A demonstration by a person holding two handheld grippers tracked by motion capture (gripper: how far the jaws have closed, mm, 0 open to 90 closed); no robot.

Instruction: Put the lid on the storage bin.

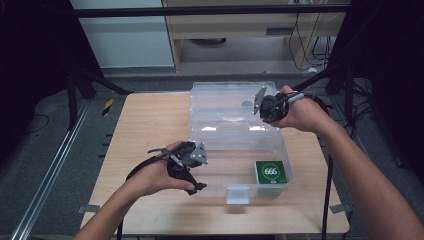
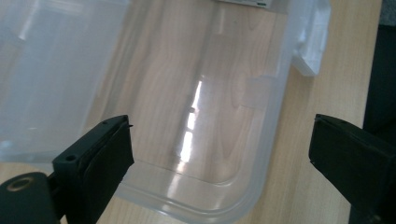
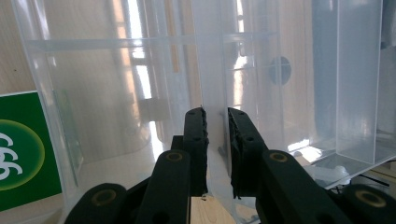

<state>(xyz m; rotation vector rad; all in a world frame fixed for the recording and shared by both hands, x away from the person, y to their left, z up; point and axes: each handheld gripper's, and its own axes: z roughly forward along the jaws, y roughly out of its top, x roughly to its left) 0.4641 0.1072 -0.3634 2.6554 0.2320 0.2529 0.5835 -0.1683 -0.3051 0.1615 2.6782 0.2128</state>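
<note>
Left gripper spread wide over the box's near-left corner, gripping nothing. Green pack sits inside, front-right. Farther back, right gripper pinches the raised lid; best swing it down slowly, box steadied.

My two forearms come in bare, no sleeves on either. Each hand carries a black two-jaw tool: my left gripper and my right gripper both wear a grey three-cornered plate on top, and a black cable trails back from each along the arm. Up close, my left gripper has blocky matte black jaws with a brass-ringed pivot hole. My right gripper shows ribbed black pads and similar brass-ringed holes in its linkage arms.
</note>
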